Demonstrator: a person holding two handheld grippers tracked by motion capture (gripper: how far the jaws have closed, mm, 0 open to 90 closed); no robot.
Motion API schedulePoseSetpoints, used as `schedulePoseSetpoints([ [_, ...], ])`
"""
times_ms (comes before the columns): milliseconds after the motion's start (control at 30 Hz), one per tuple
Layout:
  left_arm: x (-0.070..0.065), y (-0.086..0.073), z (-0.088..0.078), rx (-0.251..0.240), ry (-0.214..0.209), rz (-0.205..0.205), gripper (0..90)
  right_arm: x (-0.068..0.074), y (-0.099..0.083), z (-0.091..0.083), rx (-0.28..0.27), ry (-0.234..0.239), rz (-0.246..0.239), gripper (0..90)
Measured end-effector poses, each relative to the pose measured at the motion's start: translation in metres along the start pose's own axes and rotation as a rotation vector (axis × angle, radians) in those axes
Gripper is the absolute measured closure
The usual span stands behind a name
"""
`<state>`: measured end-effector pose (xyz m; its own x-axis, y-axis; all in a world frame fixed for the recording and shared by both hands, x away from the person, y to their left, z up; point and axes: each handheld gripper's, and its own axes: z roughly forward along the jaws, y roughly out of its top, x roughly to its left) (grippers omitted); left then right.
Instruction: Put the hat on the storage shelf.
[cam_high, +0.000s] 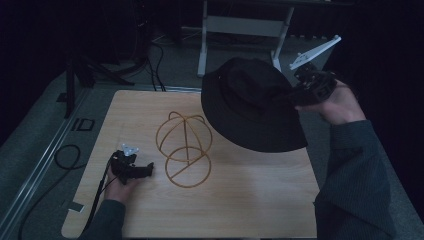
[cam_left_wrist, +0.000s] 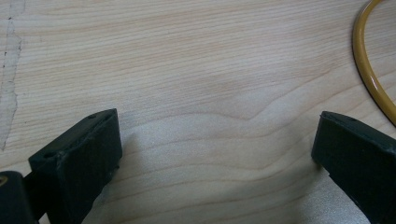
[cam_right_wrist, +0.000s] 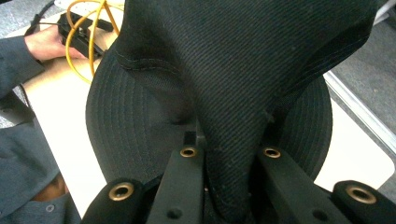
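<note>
Black fabric bucket hat (cam_high: 252, 107) hangs above the pale wooden table (cam_high: 240, 200) at two o'clock, its crown pinched between the right gripper's (cam_high: 300, 95) closed jaws. At eight o'clock from the yellow wire dome stand (cam_high: 184, 149), the left gripper (cam_high: 142, 171) rests with jaws apart, holding nothing.

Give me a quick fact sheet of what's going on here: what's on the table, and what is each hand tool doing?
surface: wooden table
stand: yellow wire hat stand, upright at the table's middle, bare
hat: black bucket hat, lifted off the table, to the right of the stand
right gripper: jaws pinched on a fold of the hat's fabric
left gripper: jaws wide apart, nothing between them, low over the wood just left of the stand's base ring
</note>
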<state>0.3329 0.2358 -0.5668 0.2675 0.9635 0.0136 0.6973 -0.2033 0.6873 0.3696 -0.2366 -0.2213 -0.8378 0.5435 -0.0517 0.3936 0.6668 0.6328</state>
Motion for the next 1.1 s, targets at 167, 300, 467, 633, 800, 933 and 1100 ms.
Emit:
schedulePoseSetpoints([
  [167, 0.000, 0.000, 0.000, 0.000, 0.000, 0.000, 1.8, 0.004, 0.006, -0.002, -0.008, 0.006, -0.019, 86.3],
  [300, 0.000, 0.000, 0.000, 0.000, 0.000, 0.000, 1.8, 0.007, 0.009, -0.001, -0.014, 0.014, -0.030, 86.4],
  [467, 0.000, 0.000, 0.000, -0.001, 0.000, 0.000, 1.8, 0.011, 0.013, 0.001, -0.028, 0.033, -0.047, 86.3],
  [633, 0.000, 0.000, 0.000, -0.001, 0.001, 0.000, 1.8, 0.015, 0.018, 0.004, -0.034, 0.051, -0.066, 86.4],
  [800, 0.000, 0.000, 0.000, -0.001, 0.001, 0.000, 1.8, 0.018, 0.023, 0.009, -0.033, 0.064, -0.081, 86.3],
  [933, 0.000, 0.000, 0.000, -0.002, -0.002, 0.001, 1.8, 0.021, 0.027, 0.012, -0.036, 0.074, -0.094, 86.3],
  [1100, 0.000, 0.000, 0.000, -0.001, -0.002, 0.001, 1.8, 0.023, 0.030, 0.016, -0.043, 0.095, -0.102, 86.3],
])
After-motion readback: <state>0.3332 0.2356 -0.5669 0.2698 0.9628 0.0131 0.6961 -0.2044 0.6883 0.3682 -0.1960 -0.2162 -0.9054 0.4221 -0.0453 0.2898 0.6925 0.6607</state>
